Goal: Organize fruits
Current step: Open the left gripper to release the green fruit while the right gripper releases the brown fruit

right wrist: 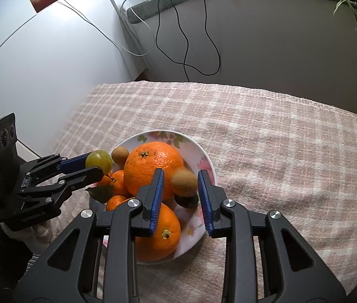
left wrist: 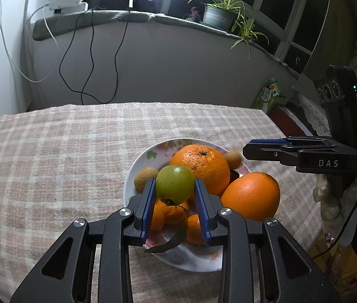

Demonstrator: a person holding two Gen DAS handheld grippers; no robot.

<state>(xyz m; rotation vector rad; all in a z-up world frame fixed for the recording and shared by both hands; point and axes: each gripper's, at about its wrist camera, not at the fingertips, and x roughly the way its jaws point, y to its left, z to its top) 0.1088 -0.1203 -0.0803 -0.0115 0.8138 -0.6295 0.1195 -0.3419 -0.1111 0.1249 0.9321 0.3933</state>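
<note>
A floral white plate (left wrist: 141,160) (right wrist: 204,161) on the checked cloth holds two big oranges (left wrist: 201,168) (right wrist: 154,162), several small tangerines (left wrist: 172,210), small brown round fruits (left wrist: 145,176) (right wrist: 184,183) and a dark one (right wrist: 186,200). My left gripper (left wrist: 175,189) is shut on a green round fruit (left wrist: 175,186) (right wrist: 99,161) just above the plate's near edge. My right gripper (right wrist: 181,176) is open above the plate, its jaws on either side of a brown fruit without touching it. It also shows in the left wrist view (left wrist: 266,149).
The table carries a pink checked cloth (left wrist: 64,151) (right wrist: 279,139). Black and white cables (left wrist: 90,50) hang down the wall behind. A potted plant (left wrist: 220,15) stands on the sill. Boxes and a red item (left wrist: 286,118) sit off the table's right side.
</note>
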